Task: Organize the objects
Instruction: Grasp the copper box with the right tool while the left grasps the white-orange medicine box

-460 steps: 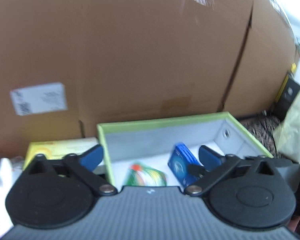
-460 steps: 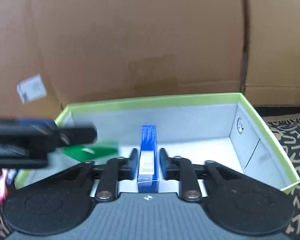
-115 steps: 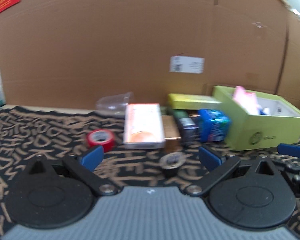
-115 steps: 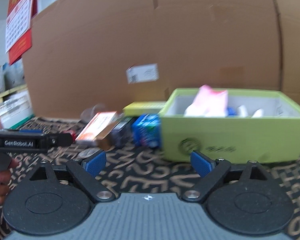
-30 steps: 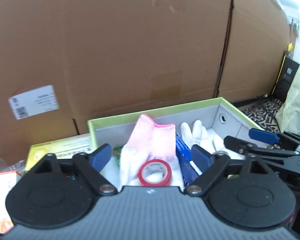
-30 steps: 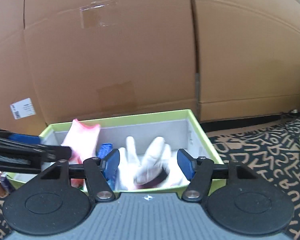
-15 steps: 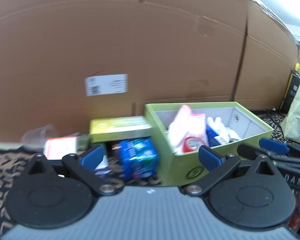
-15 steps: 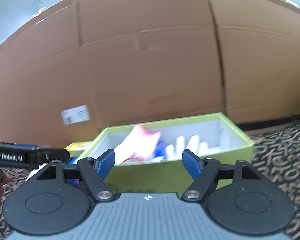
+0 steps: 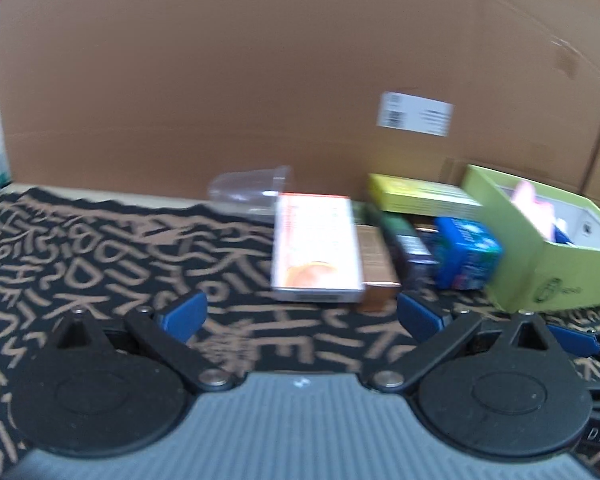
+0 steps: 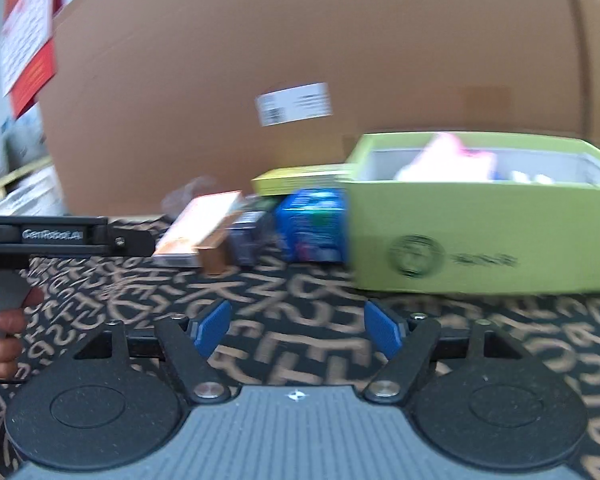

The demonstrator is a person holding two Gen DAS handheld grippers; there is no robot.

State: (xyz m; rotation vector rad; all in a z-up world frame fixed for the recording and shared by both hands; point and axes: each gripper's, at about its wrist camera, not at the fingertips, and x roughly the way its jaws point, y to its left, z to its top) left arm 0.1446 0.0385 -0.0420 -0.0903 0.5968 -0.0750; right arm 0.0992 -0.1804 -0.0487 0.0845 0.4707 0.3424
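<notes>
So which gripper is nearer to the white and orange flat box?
Probably left. The left gripper faces the white and orange flat box just ahead; the right gripper sits off to its right, nearer the green box.

Matt cardboard wall (image 9: 260, 80), clear plastic cup (image 9: 252, 192), matt green paperboard box (image 10: 480, 236), patterned woven cloth mat (image 9: 80, 248).

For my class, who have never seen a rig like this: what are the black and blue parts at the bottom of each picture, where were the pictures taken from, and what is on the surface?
A person holds two hand grippers; each carries a camera that looks out past its blue fingers. The left gripper and right gripper are both open and hold nothing. On the patterned mat stands a green box with pink cloth inside. Beside it lie a blue packet, a white and orange box and a tipped clear cup.
</notes>
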